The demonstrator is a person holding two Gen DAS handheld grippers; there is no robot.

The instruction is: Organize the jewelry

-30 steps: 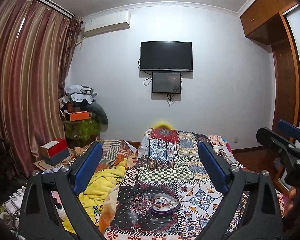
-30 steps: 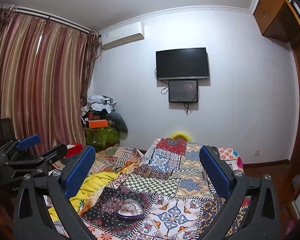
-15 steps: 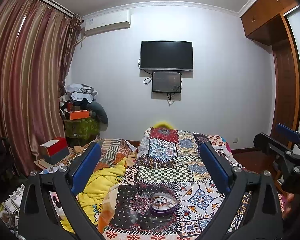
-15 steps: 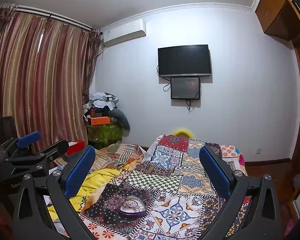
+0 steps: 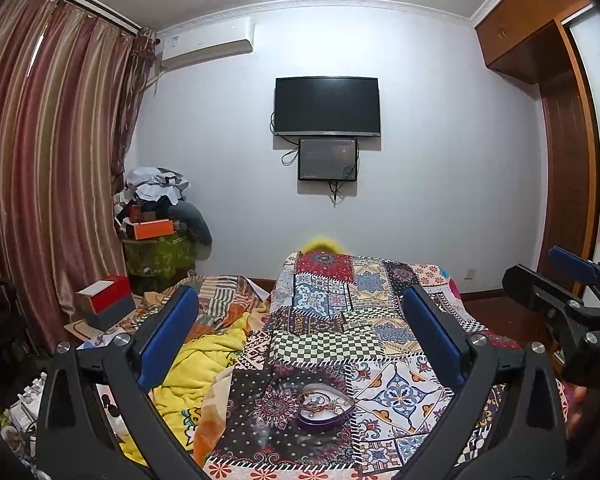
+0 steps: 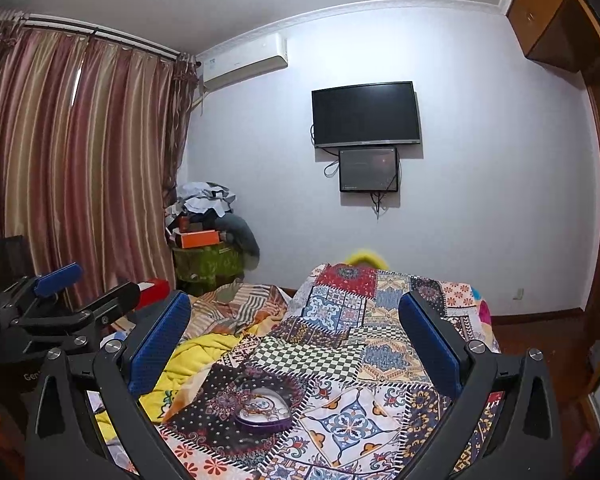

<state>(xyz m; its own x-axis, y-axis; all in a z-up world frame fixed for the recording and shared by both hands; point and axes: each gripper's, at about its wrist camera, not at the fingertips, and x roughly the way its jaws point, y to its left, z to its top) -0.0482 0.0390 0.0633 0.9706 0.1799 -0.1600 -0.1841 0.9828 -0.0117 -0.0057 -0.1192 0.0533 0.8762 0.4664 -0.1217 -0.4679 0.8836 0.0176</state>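
A purple heart-shaped box (image 5: 325, 409) sits on a black floral patch of the multicoloured patchwork quilt (image 5: 352, 320). At nine o'clock lies a yellow blanket (image 5: 204, 364). Striped maroon-and-gold curtains (image 5: 48, 168) hang at ten o'clock. Both grippers' pads (image 5: 168, 336) are blue.

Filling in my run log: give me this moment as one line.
left tool: open, empty | right tool: open, empty | heart-shaped box: on patchwork bedspread, lid off, jewelry inside | contact: none
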